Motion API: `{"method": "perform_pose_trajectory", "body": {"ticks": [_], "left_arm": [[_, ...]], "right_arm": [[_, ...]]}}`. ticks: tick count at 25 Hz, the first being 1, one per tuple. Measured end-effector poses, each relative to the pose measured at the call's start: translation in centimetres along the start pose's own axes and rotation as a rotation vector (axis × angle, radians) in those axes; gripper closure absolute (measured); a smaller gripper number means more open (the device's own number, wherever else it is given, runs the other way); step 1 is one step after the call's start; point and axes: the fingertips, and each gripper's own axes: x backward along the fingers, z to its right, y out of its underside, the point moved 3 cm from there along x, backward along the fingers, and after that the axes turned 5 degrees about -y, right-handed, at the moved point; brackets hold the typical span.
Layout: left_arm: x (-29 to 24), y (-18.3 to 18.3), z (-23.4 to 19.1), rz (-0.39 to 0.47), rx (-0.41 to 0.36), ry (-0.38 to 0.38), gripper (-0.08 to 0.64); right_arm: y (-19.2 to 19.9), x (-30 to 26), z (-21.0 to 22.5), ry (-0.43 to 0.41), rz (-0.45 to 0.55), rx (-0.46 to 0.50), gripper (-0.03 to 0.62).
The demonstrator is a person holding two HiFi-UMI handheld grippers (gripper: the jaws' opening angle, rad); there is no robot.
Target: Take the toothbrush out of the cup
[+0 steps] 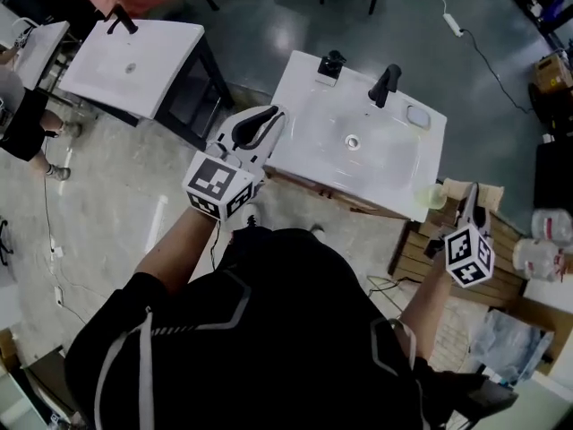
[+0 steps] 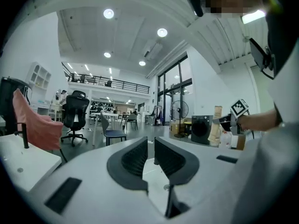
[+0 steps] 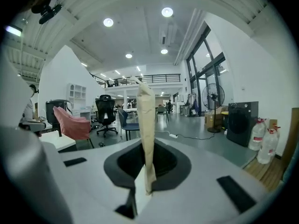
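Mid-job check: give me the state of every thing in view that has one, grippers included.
Left gripper: jaws slightly apart, nothing between them.
Right gripper: jaws shut on the toothbrush.
Toothbrush: upright in the jaws, out of the cup.
Cup: at the sink's corner, no toothbrush in it.
Faucet: no water seen running.

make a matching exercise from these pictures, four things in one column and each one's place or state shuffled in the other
Things
1. slender cream toothbrush
2. round pale yellow-green cup
3. angled black faucet
4. left gripper

Places or states
A. jaws slightly apart, nothing between them
B. at the far edge of the white sink
C. clamped in the right gripper
D. at the sink's near right corner

Pairs: 1-C, 2-D, 3-B, 4-A
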Motion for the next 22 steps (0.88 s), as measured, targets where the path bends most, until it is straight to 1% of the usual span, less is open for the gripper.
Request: {"method": "perform_pose_trajectory", "body": {"ticks": [3,6,8,10,13,16,18,22], "left_arm": [[1.3,2.4,-0.5,-0.038,-0.059,0.007,0.526],[2.6,4.5,-1.4,-0.04,-0.045,0.014,0.522],[3.3,6.1,-2.0,-0.056,-0.04,0.019,0.46],[3.7,7.9,-2.4,-0.088,-0.051,0.033,0.411],[3.4,10.5,-2.8,-0.141,-0.05,0.058,0.374],[2.7,13.0,-3.5,-0.19,-0.051,0.053,0.371],[2.0,14.1,-3.9,-0.202,-0.063,0.056,0.371],[0.3,15.8,-4.0,-0.213,-0.084,0.087,0.371]], "right_arm": [[0.0,-0.9,-1.7,-0.032,-0.008,0.006,0.571],[-0.2,-1.4,-3.3,-0.061,-0.015,0.018,0.571],[-0.3,-1.5,-4.2,-0.074,-0.024,0.034,0.571],[-0.3,-1.5,-4.9,-0.079,-0.032,0.047,0.571],[-0.3,-1.4,-5.6,-0.079,-0.032,0.058,0.571],[0.0,-0.8,-6.3,-0.075,-0.037,0.071,0.571],[0.1,-0.2,-6.6,-0.069,-0.04,0.081,0.571],[0.7,1.2,-6.7,-0.024,-0.054,0.084,0.572]]}}
